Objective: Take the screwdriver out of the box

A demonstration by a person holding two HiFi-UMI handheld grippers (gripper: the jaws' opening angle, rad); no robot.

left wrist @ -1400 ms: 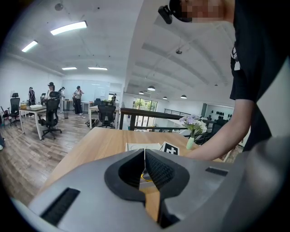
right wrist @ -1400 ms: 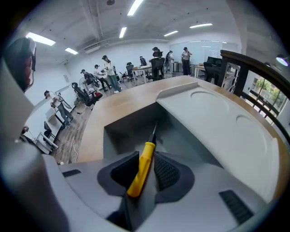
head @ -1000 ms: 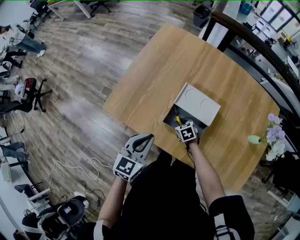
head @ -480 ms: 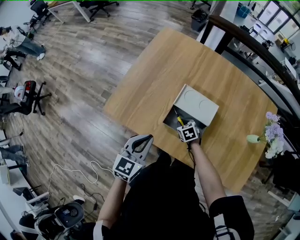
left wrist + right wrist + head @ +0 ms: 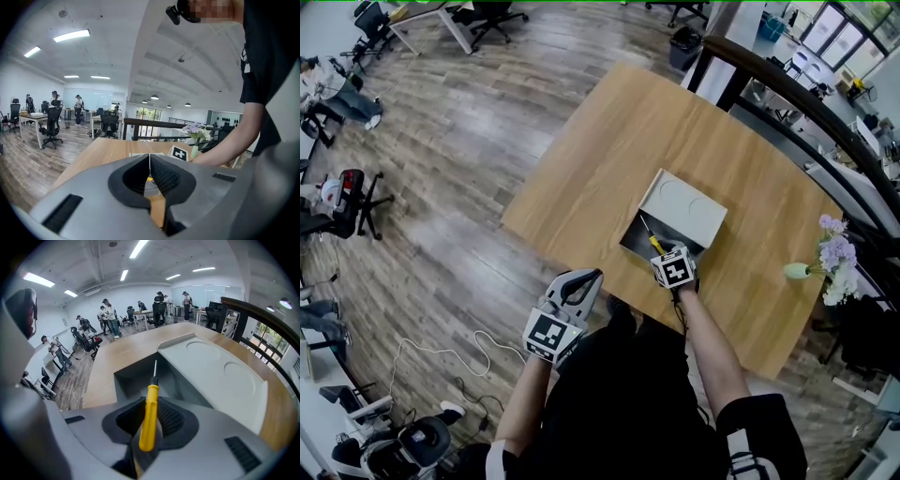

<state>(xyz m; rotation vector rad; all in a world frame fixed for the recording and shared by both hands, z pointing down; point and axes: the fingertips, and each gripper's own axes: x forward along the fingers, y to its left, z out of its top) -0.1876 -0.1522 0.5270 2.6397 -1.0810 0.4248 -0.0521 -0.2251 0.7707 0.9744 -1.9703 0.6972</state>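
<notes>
A grey box [image 5: 682, 206] lies on the wooden table [image 5: 609, 150] with its lid swung back and its open cavity [image 5: 138, 376] facing me. My right gripper [image 5: 666, 255] is at the box's near edge, shut on the yellow handle of the screwdriver [image 5: 149, 413]. The thin metal shaft points forward over the cavity. In the head view the screwdriver [image 5: 653, 242] shows as a yellow streak just ahead of the marker cube. My left gripper [image 5: 587, 279] hangs off the table's near-left edge, shut with nothing between its fingers [image 5: 161, 173].
A small vase of purple flowers [image 5: 830, 262] stands at the table's right end. A dark railing [image 5: 787, 84] runs behind the table. Office chairs [image 5: 352, 192] and a white cable [image 5: 441, 356] are on the wooden floor to the left.
The head view has shifted a little. My right gripper keeps its hold on the screwdriver at the box's near edge. The left gripper has stayed where it was.
</notes>
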